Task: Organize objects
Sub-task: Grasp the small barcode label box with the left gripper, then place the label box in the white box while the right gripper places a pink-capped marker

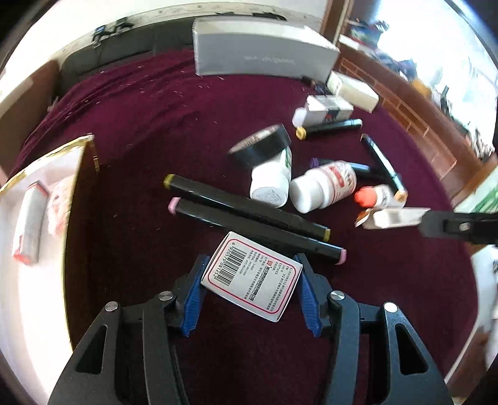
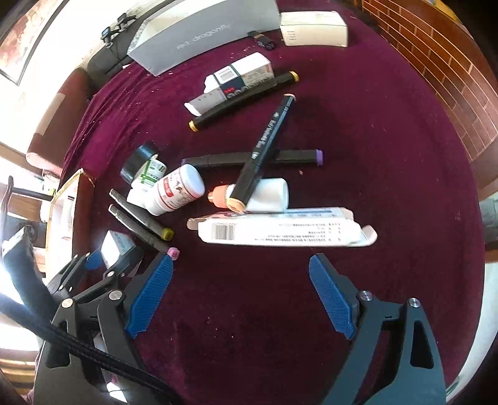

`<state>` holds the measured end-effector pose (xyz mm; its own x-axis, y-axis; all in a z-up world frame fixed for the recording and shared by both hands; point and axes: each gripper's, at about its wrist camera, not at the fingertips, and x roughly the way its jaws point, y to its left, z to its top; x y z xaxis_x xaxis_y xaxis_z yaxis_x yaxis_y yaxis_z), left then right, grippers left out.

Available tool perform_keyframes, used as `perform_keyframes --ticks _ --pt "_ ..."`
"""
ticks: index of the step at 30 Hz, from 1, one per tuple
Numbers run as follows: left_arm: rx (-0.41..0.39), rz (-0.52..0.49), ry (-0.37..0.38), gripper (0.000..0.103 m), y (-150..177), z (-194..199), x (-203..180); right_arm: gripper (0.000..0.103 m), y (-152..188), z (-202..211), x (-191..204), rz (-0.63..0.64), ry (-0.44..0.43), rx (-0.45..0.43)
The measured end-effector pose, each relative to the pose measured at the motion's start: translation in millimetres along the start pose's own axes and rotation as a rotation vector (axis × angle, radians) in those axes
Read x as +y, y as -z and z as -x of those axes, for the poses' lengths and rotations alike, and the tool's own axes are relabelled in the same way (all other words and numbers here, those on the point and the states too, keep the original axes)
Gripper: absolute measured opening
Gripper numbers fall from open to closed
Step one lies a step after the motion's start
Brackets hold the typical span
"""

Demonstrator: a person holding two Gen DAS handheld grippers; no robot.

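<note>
My left gripper [image 1: 250,264] is shut on a small white barcode box [image 1: 252,277], held just above the maroon cloth; the box also shows in the right wrist view [image 2: 113,249]. Two black markers [image 1: 249,218] lie just beyond it. Two white pill bottles [image 1: 323,187] and a black tape roll [image 1: 261,146] lie in a pile farther on. My right gripper [image 2: 241,264] is open and empty above the cloth, short of a long white carton [image 2: 280,230]. A marker [image 2: 261,152] lies across a purple-capped one and a white tube [image 2: 267,196].
An open gold-edged box [image 1: 46,193] holding a small packet stands at the left. A grey shoe box [image 1: 261,50] and white cartons [image 2: 314,28] sit at the back. A wooden railing [image 2: 442,78] runs along the right.
</note>
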<state>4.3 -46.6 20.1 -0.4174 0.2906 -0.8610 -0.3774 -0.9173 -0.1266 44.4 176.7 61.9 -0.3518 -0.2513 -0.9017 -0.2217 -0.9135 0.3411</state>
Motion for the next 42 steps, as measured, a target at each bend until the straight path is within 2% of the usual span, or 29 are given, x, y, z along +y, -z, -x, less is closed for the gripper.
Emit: perform_keyframes --ticks 6,10,14,17,19,23,28,31,33,38,40,42 --pt "-0.068 0.111 0.043 0.048 6 51 19 0.091 -16 -6 27 0.076 -0.042 0.007" --pt "-0.098 0.187 0.063 0.048 14 76 36 0.091 -32 -7 69 0.195 -0.106 0.000" --pt "-0.109 0.272 0.067 0.048 29 93 58 0.091 -35 -34 132 0.420 -0.122 0.073" --pt "-0.117 0.314 0.045 0.048 42 103 74 0.085 -31 -58 159 0.504 -0.150 0.137" --pt "-0.123 0.338 0.027 0.048 50 109 85 0.085 -31 -71 166 0.517 -0.196 0.192" --pt "-0.137 0.368 0.007 0.048 62 118 102 0.085 -35 -96 163 0.515 -0.171 0.257" --pt "-0.143 0.408 0.020 0.048 71 121 118 0.085 -42 -98 158 0.501 -0.184 0.263" --pt "-0.141 0.414 0.032 0.048 73 120 124 0.083 -39 -100 156 0.471 -0.277 0.353" --pt "-0.139 0.414 0.041 0.048 75 120 128 0.083 -32 -100 158 0.498 -0.298 0.384" --pt "-0.131 0.407 0.057 0.048 74 118 133 0.081 -36 -114 153 0.477 -0.204 0.367" --pt "-0.134 0.403 0.054 0.048 75 120 134 0.072 -31 -119 152 0.510 -0.128 0.365" --pt "-0.134 0.407 0.057 0.048 76 121 138 0.056 -18 -117 157 0.573 -0.032 0.318"
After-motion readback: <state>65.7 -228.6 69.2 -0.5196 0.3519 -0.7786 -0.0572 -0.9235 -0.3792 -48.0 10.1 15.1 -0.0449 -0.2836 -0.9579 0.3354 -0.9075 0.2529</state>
